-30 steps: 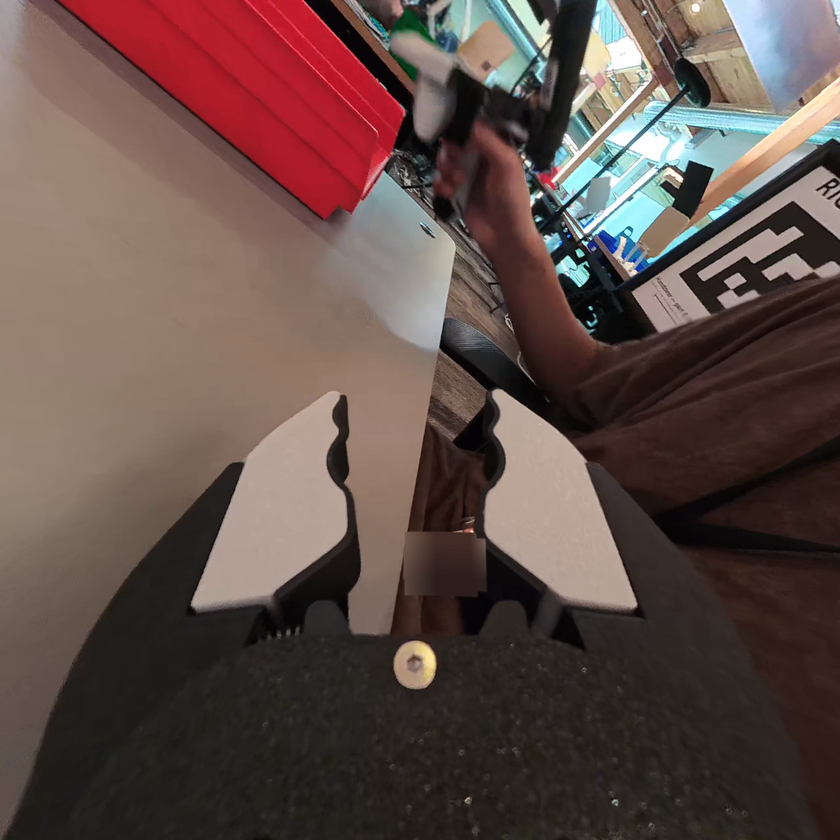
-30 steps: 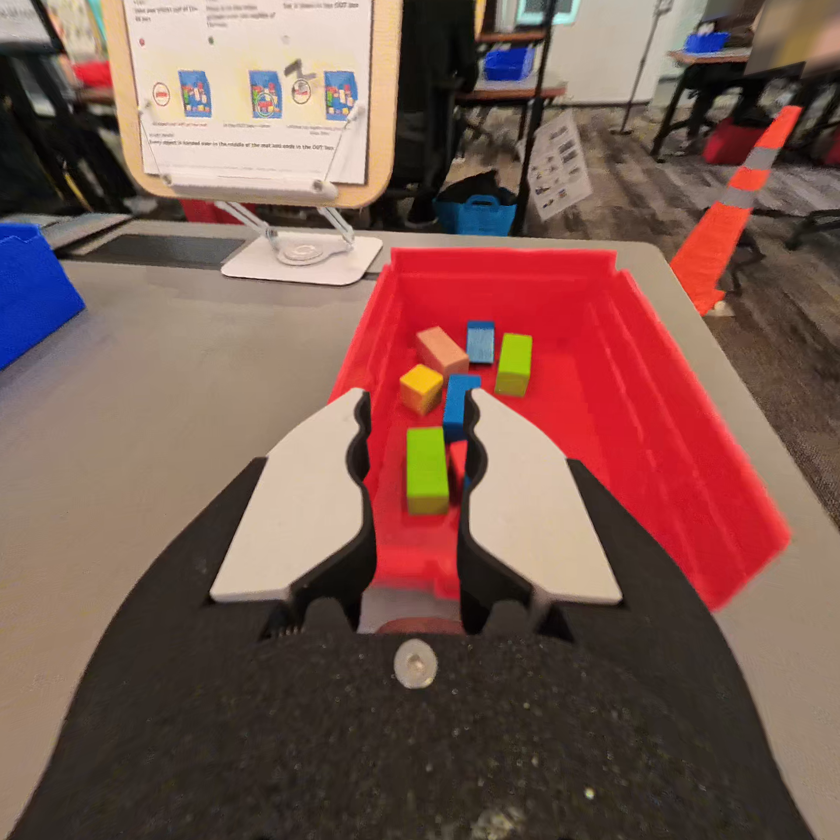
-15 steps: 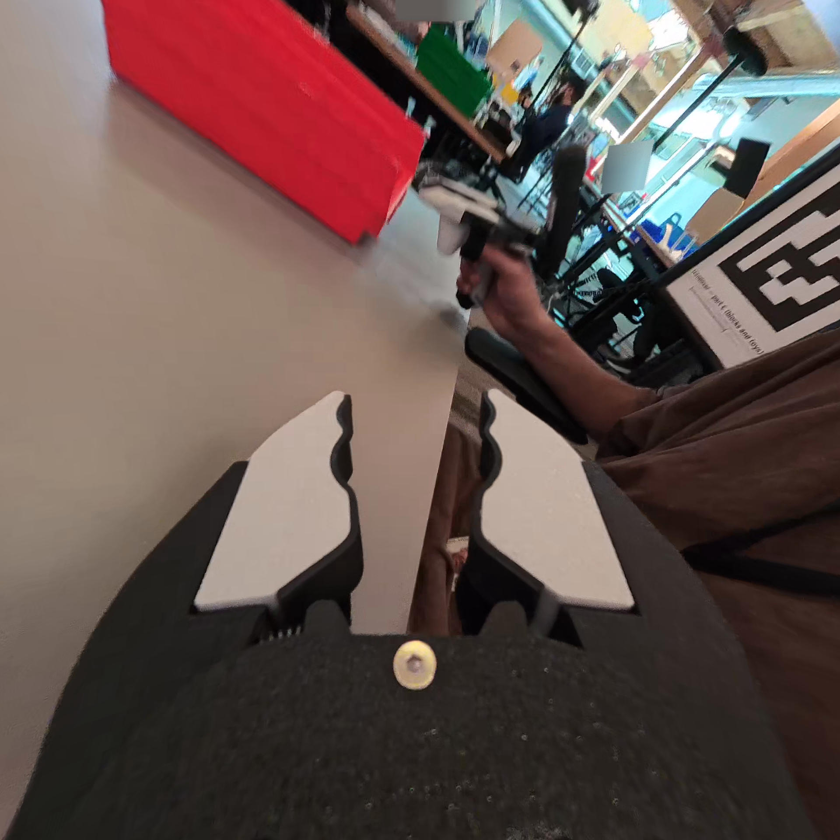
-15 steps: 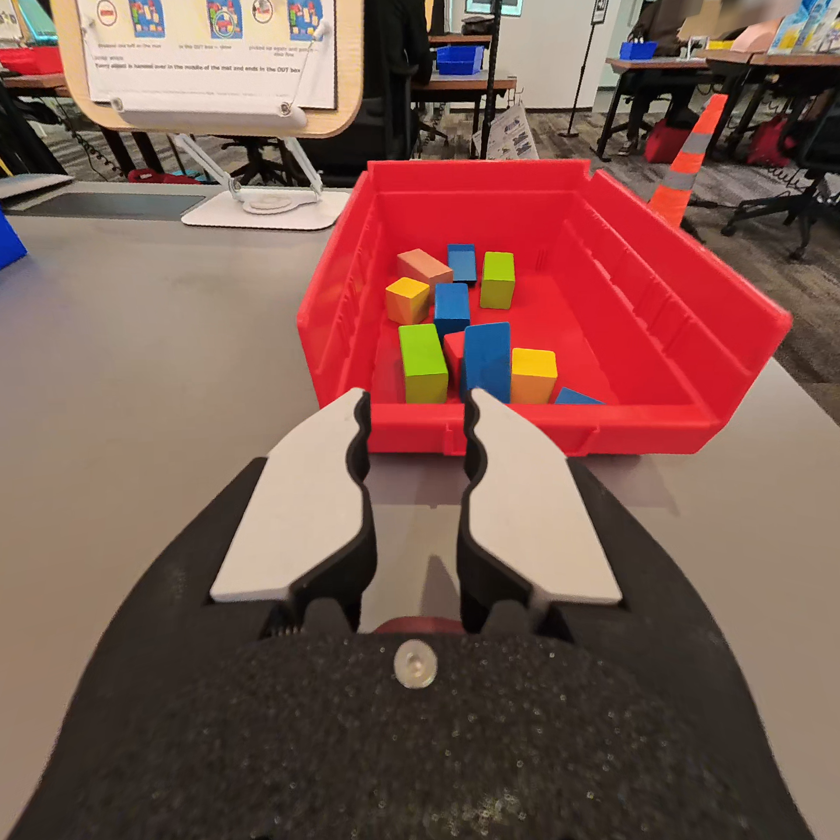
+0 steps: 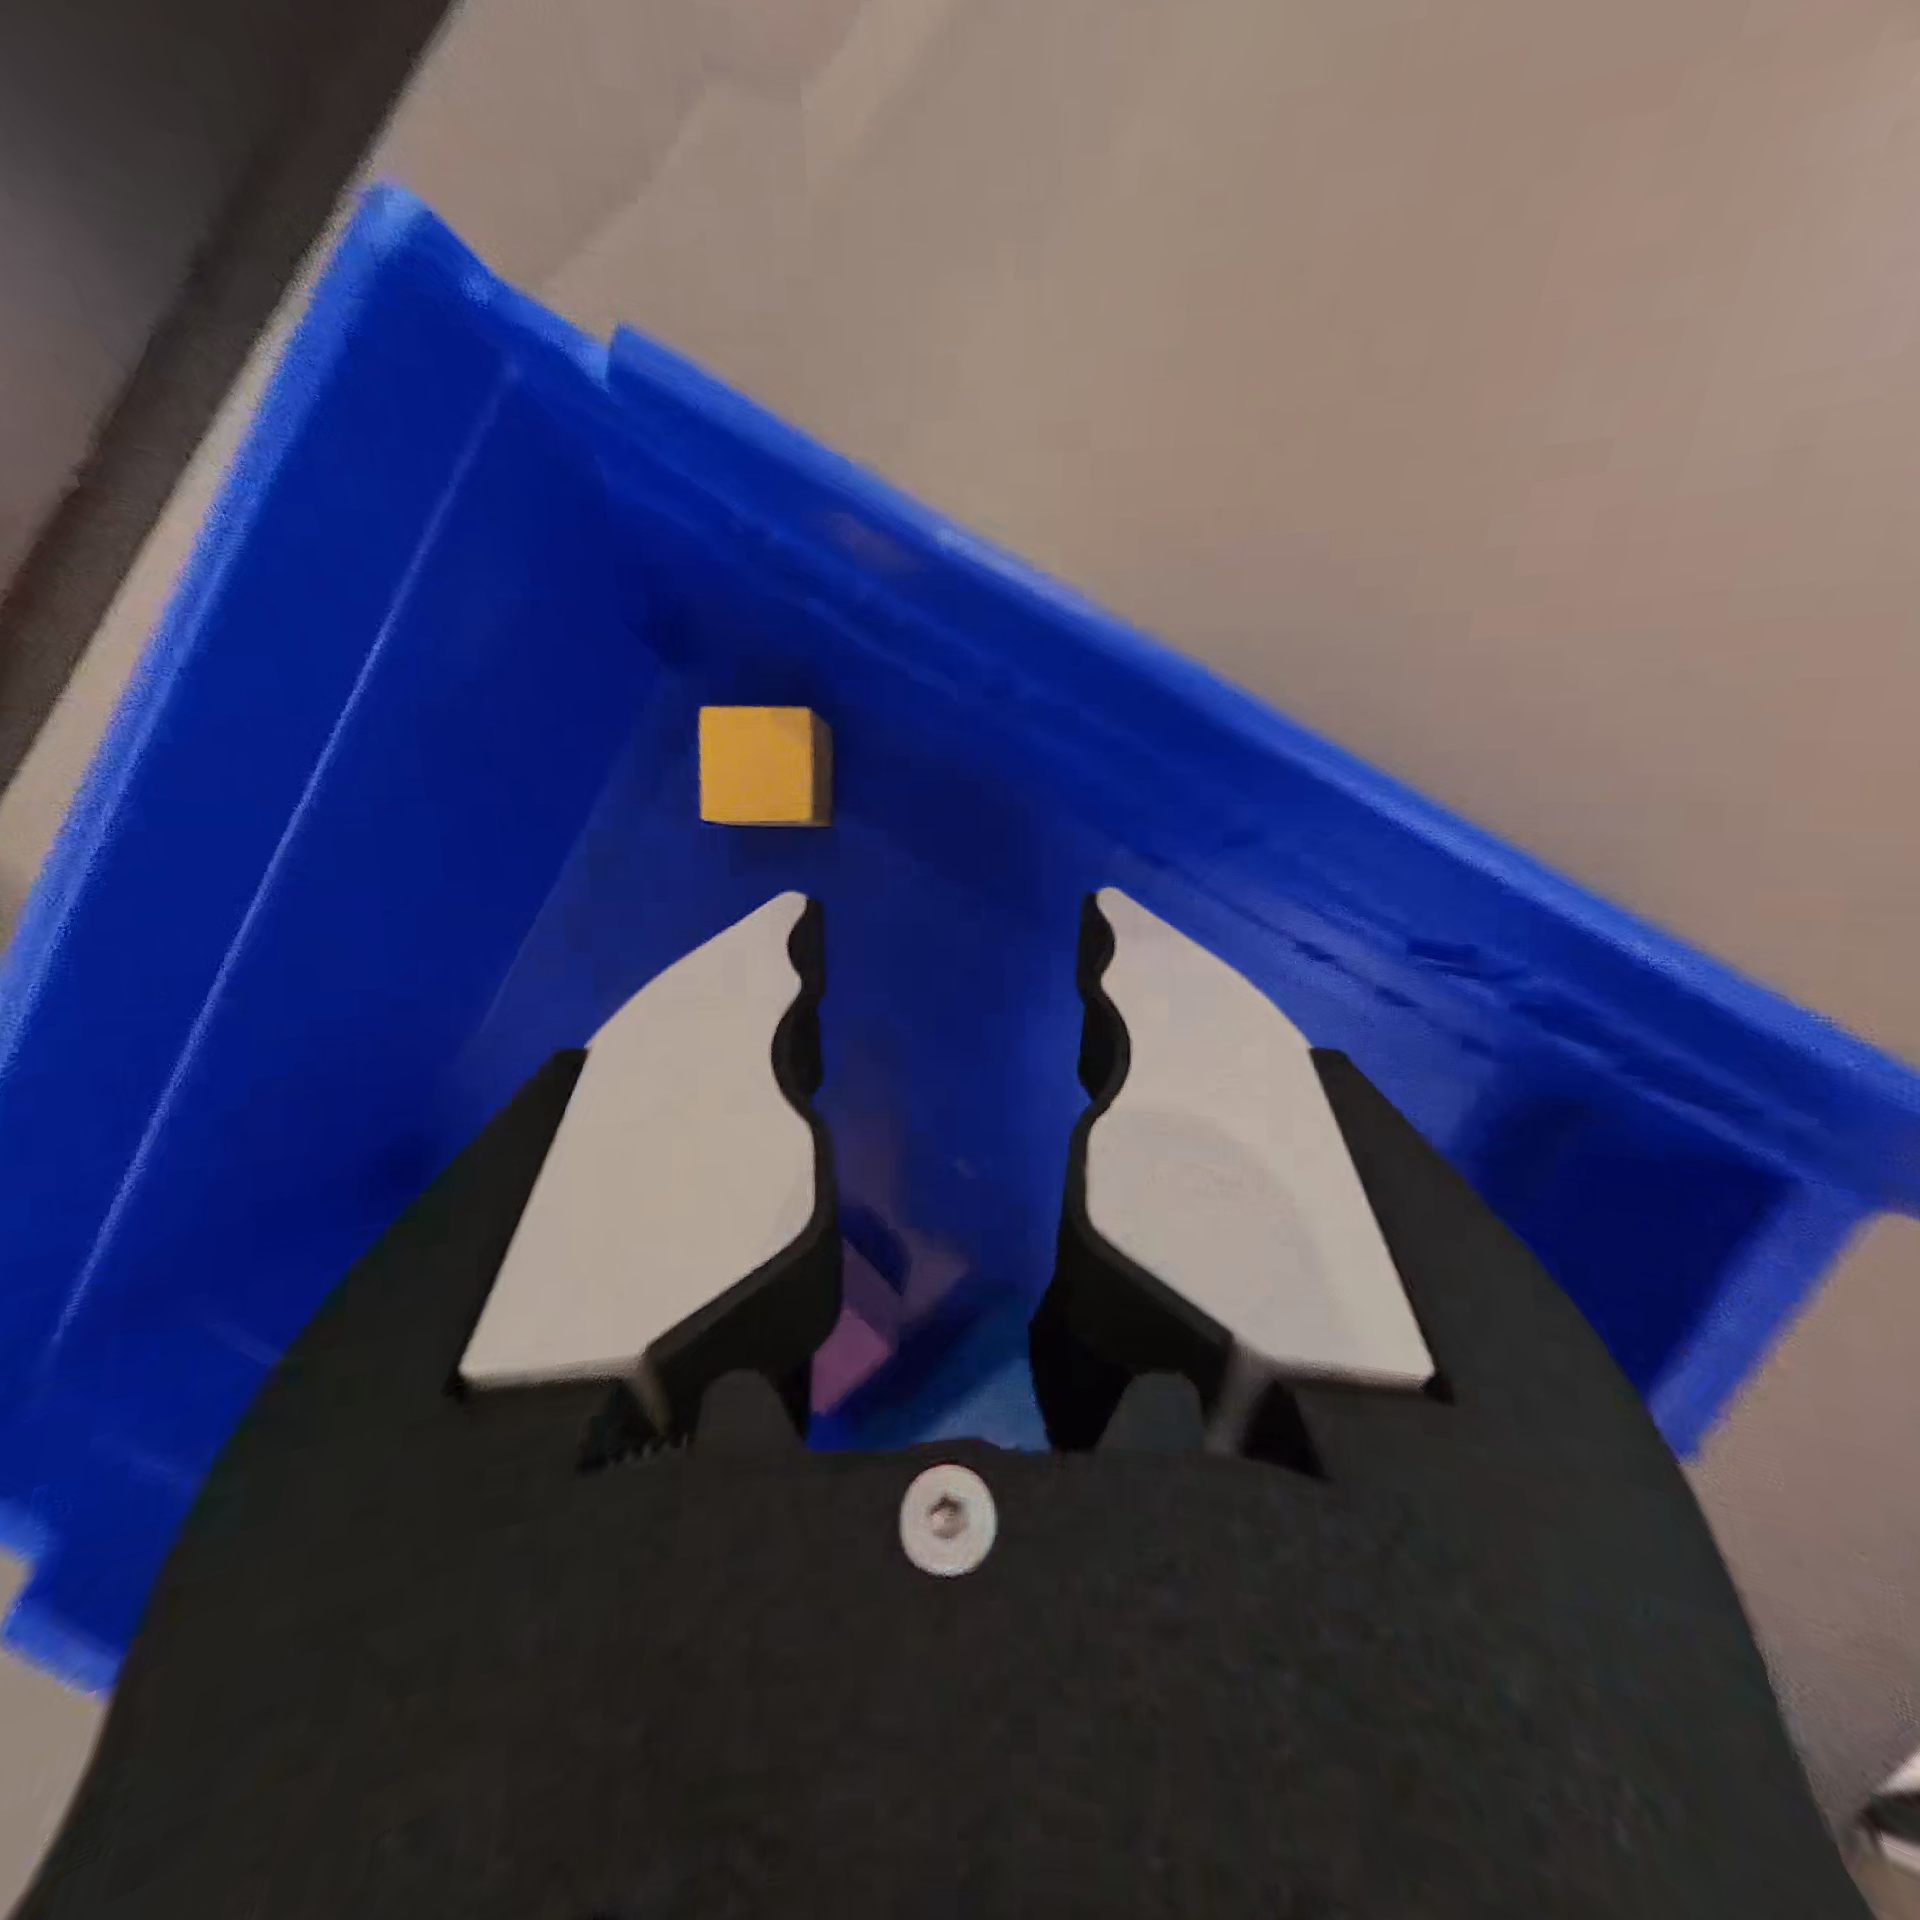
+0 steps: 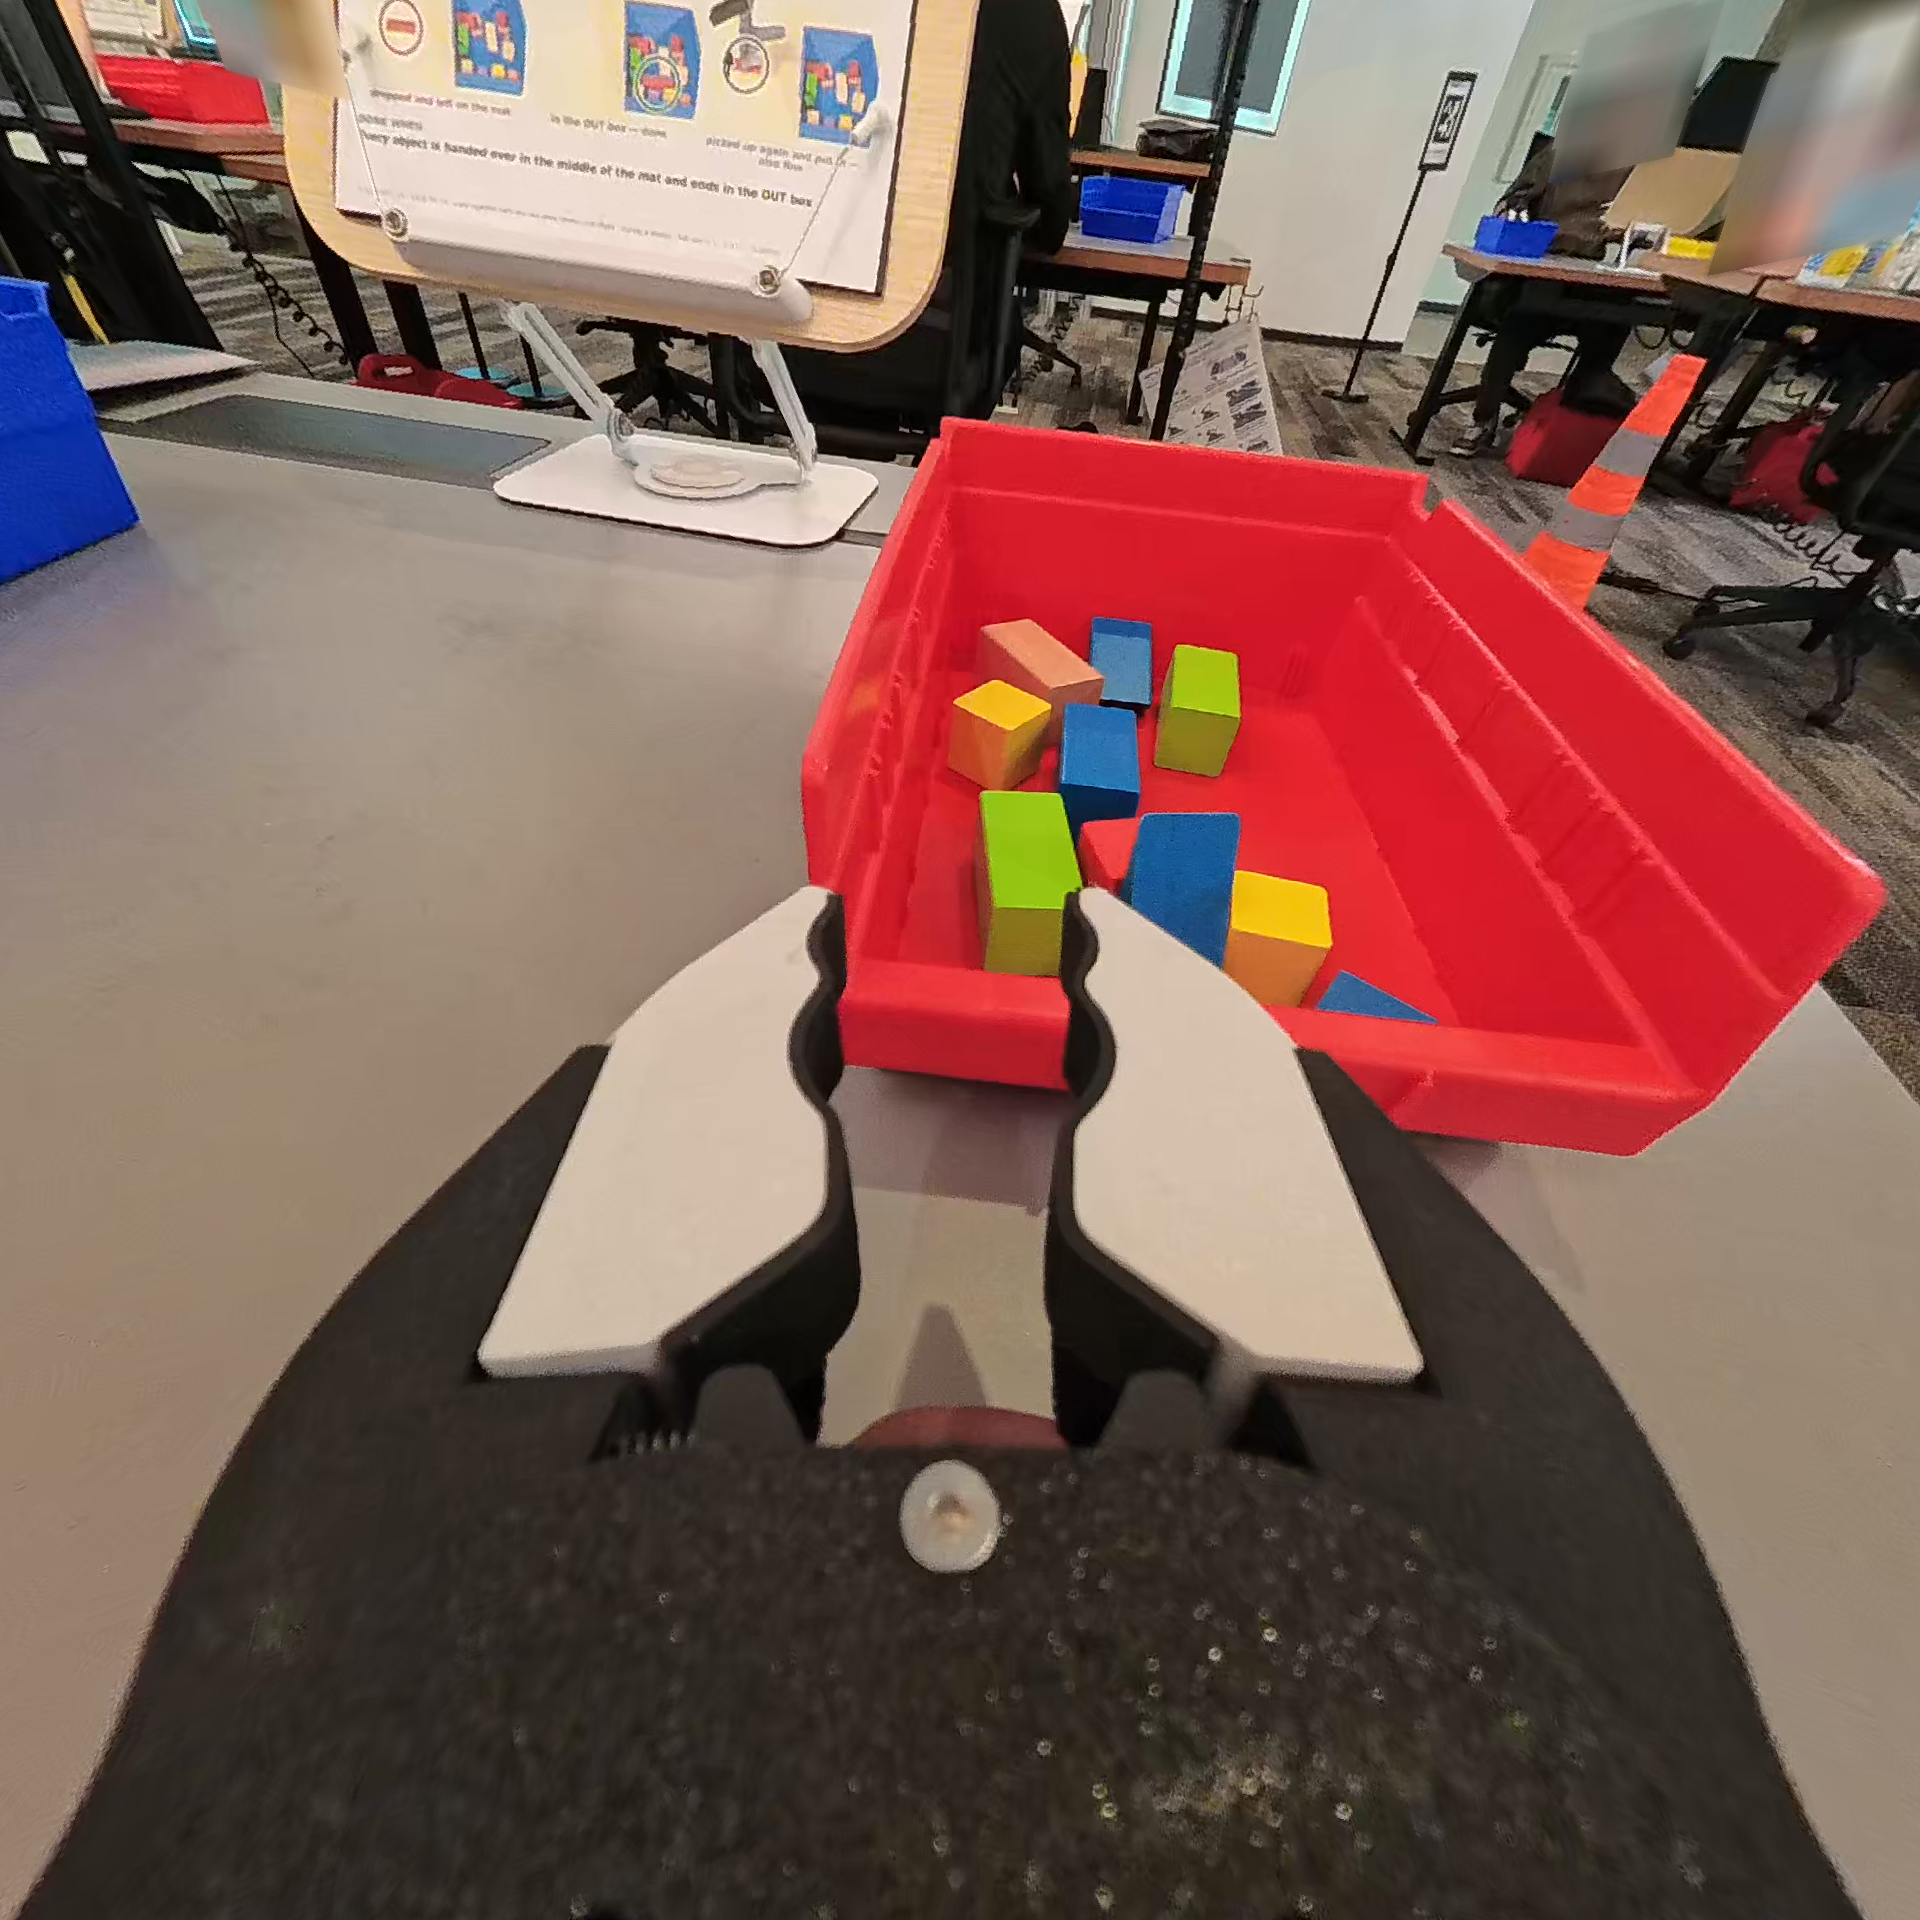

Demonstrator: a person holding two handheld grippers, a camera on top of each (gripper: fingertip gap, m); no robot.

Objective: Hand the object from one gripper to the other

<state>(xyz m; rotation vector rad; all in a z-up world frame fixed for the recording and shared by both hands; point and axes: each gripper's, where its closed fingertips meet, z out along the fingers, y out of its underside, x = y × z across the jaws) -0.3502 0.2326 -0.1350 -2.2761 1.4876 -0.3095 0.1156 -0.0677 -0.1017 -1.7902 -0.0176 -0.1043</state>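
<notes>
Left gripper (image 5: 943,914) poised over the blue bin (image 5: 436,790), fingers moderately apart and empty; a yellow block (image 5: 764,766) lies on the bin floor just beyond the left fingertip, and a purple piece (image 5: 852,1361) shows blurred between the finger bases. Right gripper (image 6: 948,914) held low over the grey surface (image 6: 364,831), fingers likewise moderately apart and empty, just short of the near wall of the red bin (image 6: 1558,1081). The red bin holds about ten blocks, among them a green block (image 6: 1023,878) at its near left and a tall blue block (image 6: 1184,883) beside it. Judged from this, no block is in hand: the next pick-up, the hand-over and the drop are all still to do. On the far side stands an instruction board (image 6: 623,156) on a white stand; the open surface between the bins appears unobstructed.
</notes>
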